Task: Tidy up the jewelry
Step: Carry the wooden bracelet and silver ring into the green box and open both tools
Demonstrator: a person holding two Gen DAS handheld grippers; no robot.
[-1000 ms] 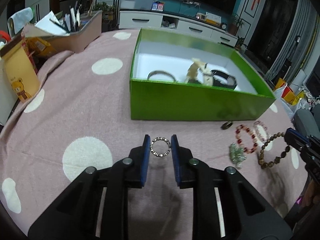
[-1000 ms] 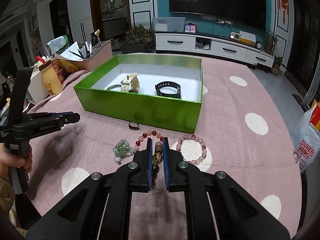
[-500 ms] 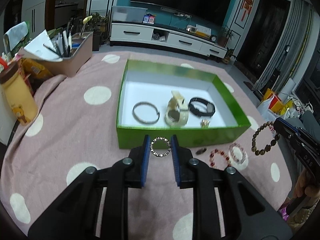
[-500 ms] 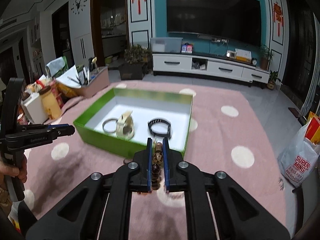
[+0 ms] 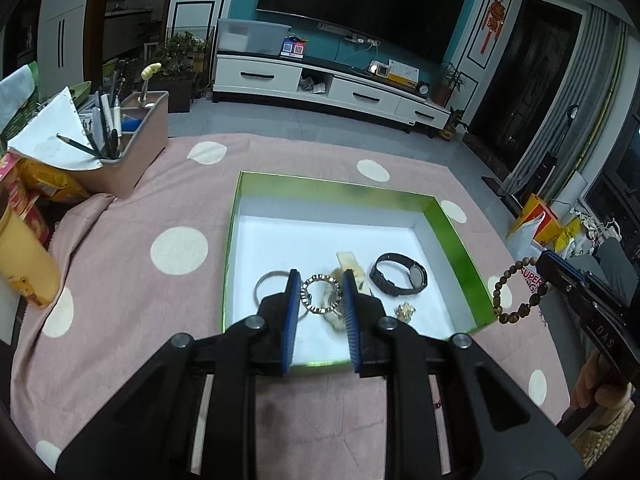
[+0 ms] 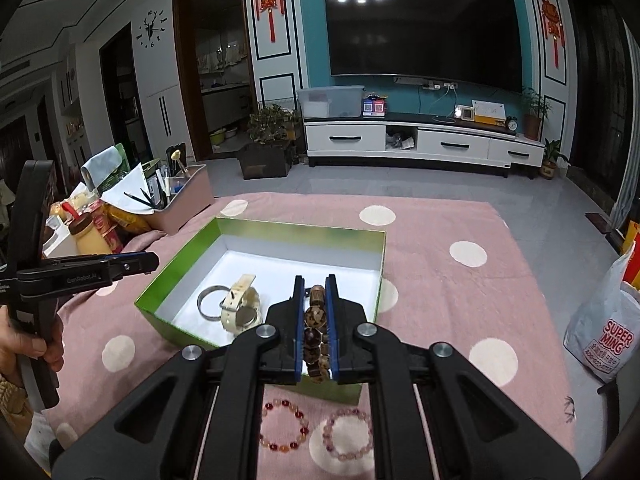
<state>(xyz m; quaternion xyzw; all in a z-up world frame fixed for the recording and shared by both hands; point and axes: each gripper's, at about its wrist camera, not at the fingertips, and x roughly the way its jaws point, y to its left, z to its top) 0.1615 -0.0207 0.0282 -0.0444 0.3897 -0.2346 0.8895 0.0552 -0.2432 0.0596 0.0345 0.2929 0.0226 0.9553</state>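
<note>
My left gripper is shut on a sparkly silver ring bracelet and holds it above the front of the green box. My right gripper is shut on a brown wooden bead bracelet, which also shows hanging at the right of the left wrist view. Inside the box lie a silver bangle, a cream watch, a black watch and a small gold piece. The box also shows in the right wrist view.
A red bead bracelet and a pink bead bracelet lie on the pink dotted cloth in front of the box. A pen holder box and a yellow bottle stand at the left.
Both grippers have risen and moved forward towards the box with their bracelets. The left one now hangs over the box's front part; the box looks farther below.
</note>
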